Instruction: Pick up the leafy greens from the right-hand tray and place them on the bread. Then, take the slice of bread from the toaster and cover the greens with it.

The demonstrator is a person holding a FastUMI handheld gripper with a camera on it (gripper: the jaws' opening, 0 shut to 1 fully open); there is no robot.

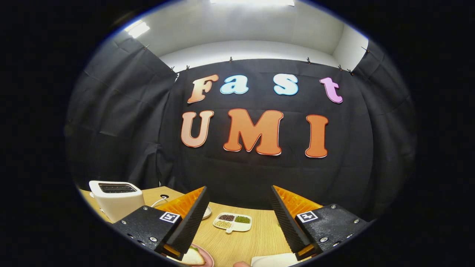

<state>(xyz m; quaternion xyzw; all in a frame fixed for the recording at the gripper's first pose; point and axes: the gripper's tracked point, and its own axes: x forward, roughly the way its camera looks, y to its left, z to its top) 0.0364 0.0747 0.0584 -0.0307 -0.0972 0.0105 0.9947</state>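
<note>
My gripper (238, 187) is open, held above the wooden table (256, 237) with nothing between its fingers. Just under the left finger lies a pink plate (210, 257) with a slice of bread (195, 256) on it. A bit of green (191, 247) shows at the bread's edge, mostly hidden by the finger. A white toaster (117, 200) stands to the left, beyond the left finger. Its top slots look dark, and I cannot tell what is inside. Below the right finger the edge of a white tray (272, 260) shows; its contents are hidden.
A white divided dish (233, 222) with brown, green and pale beans sits on the table ahead, between the fingers. A small white dish (207, 212) peeks out behind the left finger. A cord (159, 201) runs by the toaster. The black cloth wall closes the back.
</note>
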